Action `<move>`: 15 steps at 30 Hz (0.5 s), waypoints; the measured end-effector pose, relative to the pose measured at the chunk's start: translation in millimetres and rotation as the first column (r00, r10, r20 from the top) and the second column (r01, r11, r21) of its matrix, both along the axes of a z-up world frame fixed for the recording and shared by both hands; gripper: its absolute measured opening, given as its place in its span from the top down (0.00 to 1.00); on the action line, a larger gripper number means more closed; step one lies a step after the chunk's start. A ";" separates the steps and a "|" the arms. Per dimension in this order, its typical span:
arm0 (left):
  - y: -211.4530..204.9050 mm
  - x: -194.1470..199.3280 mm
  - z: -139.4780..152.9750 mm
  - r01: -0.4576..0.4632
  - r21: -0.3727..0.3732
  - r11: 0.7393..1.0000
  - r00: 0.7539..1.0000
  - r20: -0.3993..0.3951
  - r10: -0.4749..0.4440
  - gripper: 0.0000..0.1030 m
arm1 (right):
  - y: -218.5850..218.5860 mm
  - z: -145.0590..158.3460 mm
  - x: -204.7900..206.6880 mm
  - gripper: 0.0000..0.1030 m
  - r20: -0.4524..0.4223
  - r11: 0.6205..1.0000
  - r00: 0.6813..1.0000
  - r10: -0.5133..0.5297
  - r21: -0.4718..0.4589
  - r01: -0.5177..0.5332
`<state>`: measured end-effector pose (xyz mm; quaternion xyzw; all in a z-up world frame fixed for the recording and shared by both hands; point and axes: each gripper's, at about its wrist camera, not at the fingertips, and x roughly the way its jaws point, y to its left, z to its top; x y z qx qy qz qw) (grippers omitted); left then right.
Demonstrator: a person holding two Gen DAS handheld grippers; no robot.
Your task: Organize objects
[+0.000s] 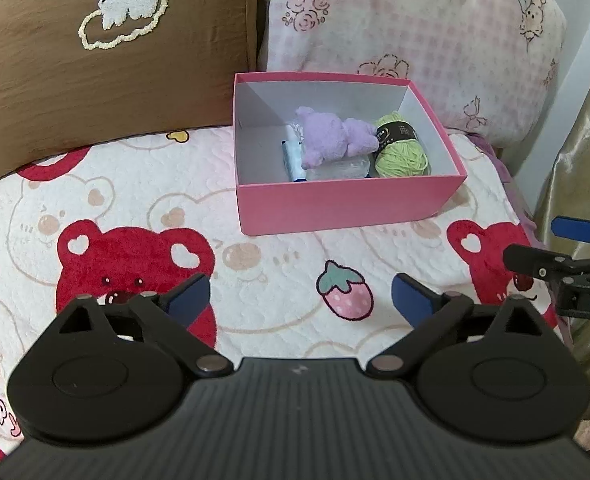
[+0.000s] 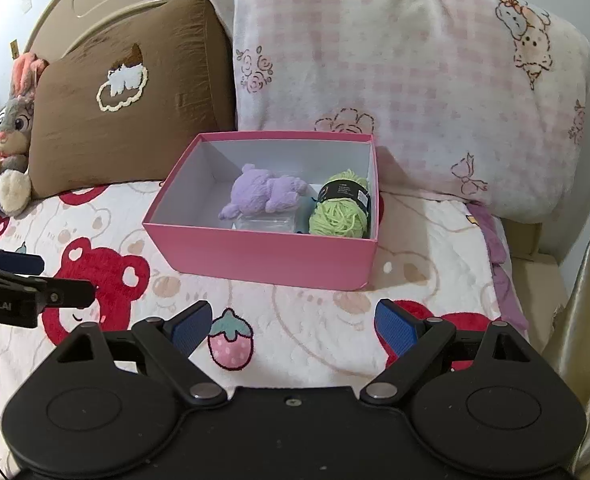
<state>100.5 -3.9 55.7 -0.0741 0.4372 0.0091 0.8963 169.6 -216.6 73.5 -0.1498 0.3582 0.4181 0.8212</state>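
Pink box [image 1: 347, 208] holding purple plush [image 1: 335, 140] (beside yarn [image 1: 399, 152]), bedspread [image 1: 255, 280]

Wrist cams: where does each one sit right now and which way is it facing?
Left wrist view: on the left gripper, angled down over the bed toward the pink box; its own open fingers show, with the right gripper's fingers at the right edge.
Right wrist view: on the right gripper, facing the same box from further right; its own open fingers show, with the left gripper at the left edge.
Shared: the box, purple plush, green yarn, brown pillow.
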 end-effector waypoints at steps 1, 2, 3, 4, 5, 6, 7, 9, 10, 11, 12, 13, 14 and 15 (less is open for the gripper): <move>-0.3 0.2 -0.1 0.001 0.002 1.000 1.000 0.000 -0.001 0.02 | -0.2 0.1 0.1 0.11 -0.001 1.000 1.000 -0.002 0.001 0.002; -1.3 0.9 -0.6 0.006 0.007 1.000 1.000 0.002 -0.006 0.01 | -0.4 0.2 0.4 0.11 -0.004 1.000 1.000 -0.005 0.002 0.005; -2.3 1.6 -1.5 0.012 0.012 1.000 1.000 0.002 -0.012 0.00 | -0.3 0.0 0.7 0.11 -0.009 1.000 1.000 -0.011 0.001 0.011; -2.5 3.3 -3.6 0.020 0.009 1.000 1.000 -0.003 -0.020 0.00 | -0.2 -0.2 1.4 0.11 -0.016 1.000 1.000 -0.018 0.000 0.018; -1.8 4.9 -6.3 0.017 0.001 1.000 1.000 -0.015 -0.017 0.00 | 0.3 -0.9 1.9 0.10 -0.024 1.000 0.999 -0.023 -0.005 0.023; -0.7 6.1 -9.1 0.011 -0.011 1.000 0.999 -0.030 -0.011 0.00 | 0.6 -1.7 2.2 0.10 -0.029 1.000 0.999 -0.023 -0.009 0.023; 0.8 7.8 -12.2 0.004 -0.023 1.000 0.999 -0.047 -0.005 0.00 | 0.8 -2.5 2.3 0.10 -0.031 1.000 0.999 -0.026 -0.014 0.026; 1.9 9.2 -16.9 -0.006 -0.028 1.000 0.998 -0.059 0.004 0.00 | 0.7 -3.6 2.1 0.10 -0.030 0.999 0.999 -0.034 -0.021 0.033; 1.9 9.4 -18.3 -0.010 -0.022 1.000 0.998 -0.063 0.008 0.00 | 0.4 -4.0 1.8 0.10 -0.030 0.999 0.999 -0.036 -0.024 0.035; 1.9 8.9 -19.3 -0.015 -0.014 1.000 0.998 -0.067 0.014 0.00 | 0.5 -4.2 1.7 0.10 -0.029 0.999 0.999 -0.035 -0.028 0.035; 1.7 9.0 -20.0 -0.022 -0.006 1.000 0.997 -0.073 0.021 0.00 | 0.8 -4.4 1.6 0.10 -0.028 0.999 0.999 -0.035 -0.030 0.034; 1.8 9.1 -20.4 -0.029 0.000 1.000 0.996 -0.080 0.029 0.00 | 0.9 -4.2 1.7 0.10 -0.027 0.999 0.999 -0.037 -0.032 0.036; 1.9 9.2 -21.0 -0.036 0.003 0.999 0.995 -0.088 0.036 0.00 | 1.3 -3.9 1.6 0.10 -0.026 0.999 0.999 -0.043 -0.032 0.042; 2.1 9.4 -21.1 -0.044 0.005 0.999 0.994 -0.097 0.044 0.00 | 1.9 -3.6 1.5 0.10 -0.026 0.998 0.999 -0.047 -0.033 0.046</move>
